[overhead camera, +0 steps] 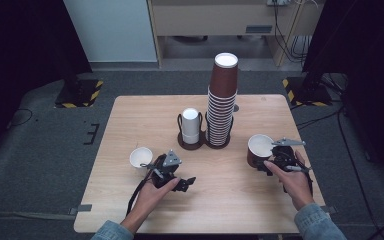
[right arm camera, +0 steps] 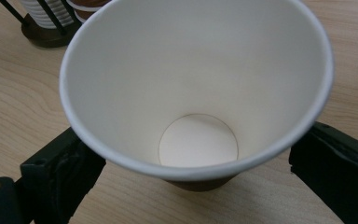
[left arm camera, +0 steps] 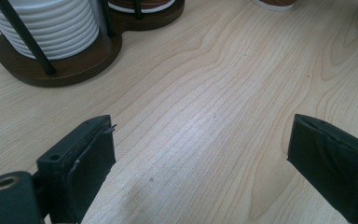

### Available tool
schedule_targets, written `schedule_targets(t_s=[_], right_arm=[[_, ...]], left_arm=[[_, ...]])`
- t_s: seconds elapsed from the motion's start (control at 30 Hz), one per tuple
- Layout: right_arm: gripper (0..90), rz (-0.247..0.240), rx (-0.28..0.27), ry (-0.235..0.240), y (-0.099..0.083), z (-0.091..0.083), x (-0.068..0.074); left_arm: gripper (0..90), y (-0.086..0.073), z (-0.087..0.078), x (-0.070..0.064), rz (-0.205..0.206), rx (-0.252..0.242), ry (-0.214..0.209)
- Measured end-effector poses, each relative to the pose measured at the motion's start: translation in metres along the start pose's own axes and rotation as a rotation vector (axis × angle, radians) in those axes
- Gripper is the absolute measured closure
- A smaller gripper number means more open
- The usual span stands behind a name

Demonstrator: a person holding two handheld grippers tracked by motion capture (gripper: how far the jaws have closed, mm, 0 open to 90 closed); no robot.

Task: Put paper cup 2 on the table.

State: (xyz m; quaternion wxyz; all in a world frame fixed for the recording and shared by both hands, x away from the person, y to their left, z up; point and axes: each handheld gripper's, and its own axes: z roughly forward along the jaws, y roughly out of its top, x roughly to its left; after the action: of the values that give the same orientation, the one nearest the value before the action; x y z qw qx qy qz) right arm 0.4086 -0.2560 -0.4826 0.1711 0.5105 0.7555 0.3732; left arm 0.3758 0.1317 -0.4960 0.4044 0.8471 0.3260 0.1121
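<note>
Standing upright, brown paper cup point(overhead camera: 258, 148), white inside, empty

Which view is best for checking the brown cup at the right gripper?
The right gripper view: the brown cup sits upright and empty between the right gripper's open jaws, rim and bottom plainly seen. The high view shows it small, in front of that gripper. The left gripper view catches just a sliver of its base at the top edge.
</note>
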Motion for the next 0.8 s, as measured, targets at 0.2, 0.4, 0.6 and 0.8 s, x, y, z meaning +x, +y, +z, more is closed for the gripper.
schedule_targets(t_s=[0.2,0.4,0.6,0.8], right_arm=[[4.0,-0.01,0.002,0.009,-0.004,-0.004,0.0],[4.1,-0.02,0.005,0.015,-0.012,-0.011,0.002],[5.1,-0.026,0.023,0.035,-0.02,-0.014,0.006],[5.6,-0.035,0.039,0.053,-0.026,-0.014,0.012]], left_arm=[[6.5,0.0,0.0,0.0,-0.001,0.002,0.0],[6.5,0.0,0.0,0.0,-0.002,0.002,0.0],[6.5,-0.001,0.001,0.0,0.0,0.003,0.0],[6.5,-0.001,0.002,-0.001,0.001,0.01,-0.001]])
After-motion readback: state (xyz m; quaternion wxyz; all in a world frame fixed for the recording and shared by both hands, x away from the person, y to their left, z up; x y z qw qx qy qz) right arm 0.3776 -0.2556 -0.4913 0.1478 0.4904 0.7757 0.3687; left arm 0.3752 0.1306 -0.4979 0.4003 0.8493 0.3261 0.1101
